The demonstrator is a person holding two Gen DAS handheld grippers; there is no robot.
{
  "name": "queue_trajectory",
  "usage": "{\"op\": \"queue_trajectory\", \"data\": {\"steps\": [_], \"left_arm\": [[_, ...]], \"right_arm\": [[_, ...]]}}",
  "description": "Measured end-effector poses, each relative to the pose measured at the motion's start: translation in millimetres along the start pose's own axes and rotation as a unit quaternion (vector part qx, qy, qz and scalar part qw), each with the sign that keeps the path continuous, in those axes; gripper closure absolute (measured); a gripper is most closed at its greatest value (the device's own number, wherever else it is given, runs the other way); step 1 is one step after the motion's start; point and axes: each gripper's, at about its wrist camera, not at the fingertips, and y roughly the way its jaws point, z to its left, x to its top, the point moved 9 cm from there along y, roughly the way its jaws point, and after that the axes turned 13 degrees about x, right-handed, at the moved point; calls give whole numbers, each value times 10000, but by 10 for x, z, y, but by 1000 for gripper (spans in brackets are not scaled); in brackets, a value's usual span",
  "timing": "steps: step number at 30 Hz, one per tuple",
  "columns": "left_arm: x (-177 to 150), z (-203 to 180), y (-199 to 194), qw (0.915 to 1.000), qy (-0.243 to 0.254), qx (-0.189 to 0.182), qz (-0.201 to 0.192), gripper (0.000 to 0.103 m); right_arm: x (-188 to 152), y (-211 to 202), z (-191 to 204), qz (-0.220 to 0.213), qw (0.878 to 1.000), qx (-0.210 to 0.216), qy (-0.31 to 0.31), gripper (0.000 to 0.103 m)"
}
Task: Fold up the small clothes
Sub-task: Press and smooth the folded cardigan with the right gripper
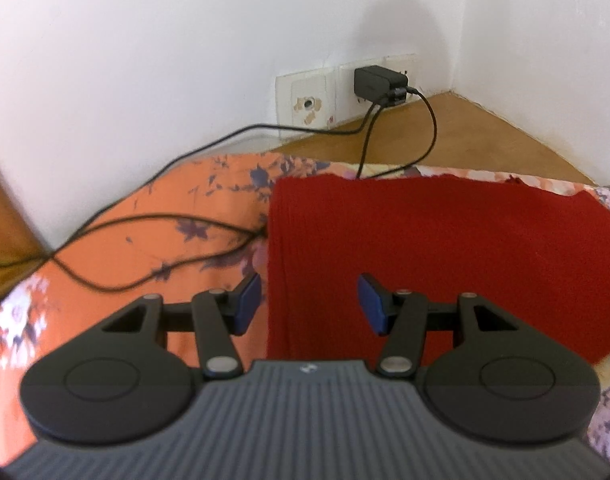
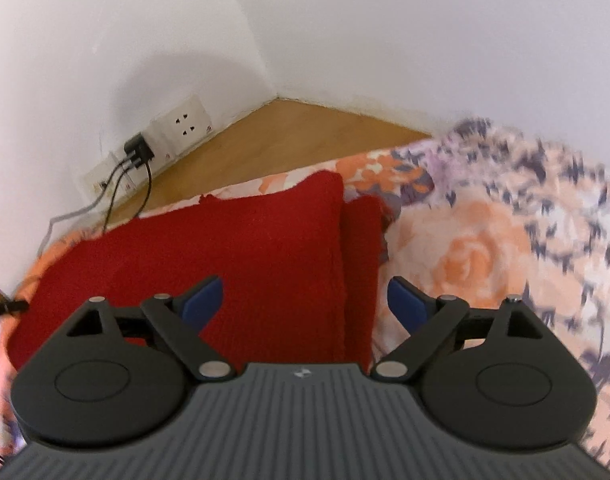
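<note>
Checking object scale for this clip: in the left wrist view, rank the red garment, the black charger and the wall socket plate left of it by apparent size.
1. Red garment, by far the largest, though nearest the camera.
2. Wall socket plate.
3. Black charger, smaller than the plate; both sit on the same wall.

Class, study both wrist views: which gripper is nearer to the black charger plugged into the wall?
Probably the left. The left gripper straddles the red garment's left edge, on the charger's side; the right gripper straddles its opposite edge.
</note>
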Motion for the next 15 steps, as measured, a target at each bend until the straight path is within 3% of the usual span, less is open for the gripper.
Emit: {"op": "queue_trajectory", "data": {"steps": [5, 10, 15], "left_arm": [[-166, 72, -93, 9986, -313, -65, 431, 48], [-314, 175, -230, 9968, -471, 45, 639, 48], [-477, 200, -327, 9942, -608, 21, 887, 48]], "right_arm": [[-117, 0, -182, 55, 9990, -39, 433, 8], [-207, 24, -248, 142, 9950, 371, 916, 8], [-242, 98, -153, 322, 9936, 679, 845, 7]]}}
